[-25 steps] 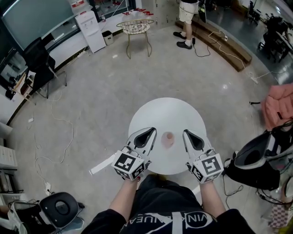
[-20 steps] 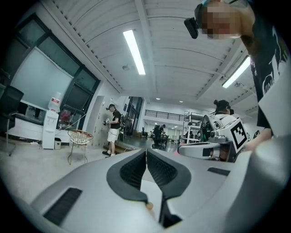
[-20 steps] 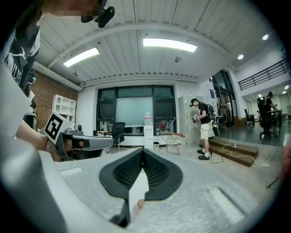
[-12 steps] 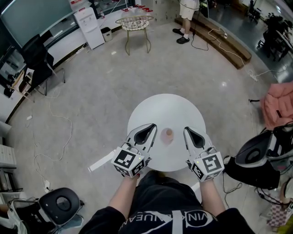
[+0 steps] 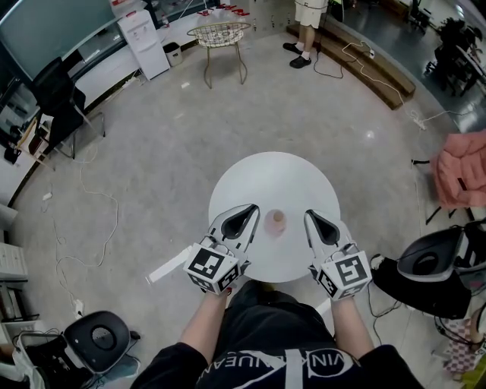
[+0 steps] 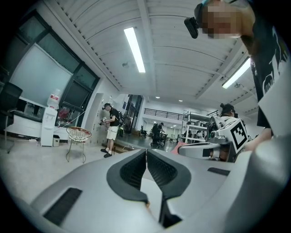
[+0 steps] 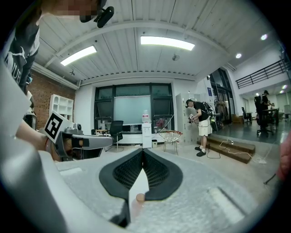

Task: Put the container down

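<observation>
A small pinkish container (image 5: 279, 221) stands upright on the round white table (image 5: 273, 178), near its front edge. My left gripper (image 5: 251, 212) hovers just left of it, jaws shut and empty. My right gripper (image 5: 310, 216) hovers just right of it, also shut and empty. The container stands free between the two, touched by neither. In the right gripper view the closed jaws (image 7: 142, 153) point over the table, and the container (image 7: 139, 199) shows low in the gap beneath them. The left gripper view shows its closed jaws (image 6: 146, 152) with the right gripper (image 6: 213, 146) beyond.
A wire basket stand (image 5: 220, 34), a water dispenser (image 5: 140, 42) and a standing person (image 5: 307, 23) are far across the floor. A black chair (image 5: 61, 99) is at left, a stool (image 5: 99, 338) at lower left. A black bag (image 5: 425, 266) and pink garment (image 5: 459, 171) lie to the right.
Both grippers stay shut beside the container, nearly still. The head view has drifted slightly, so the table and floor sit a little higher in the frame.
</observation>
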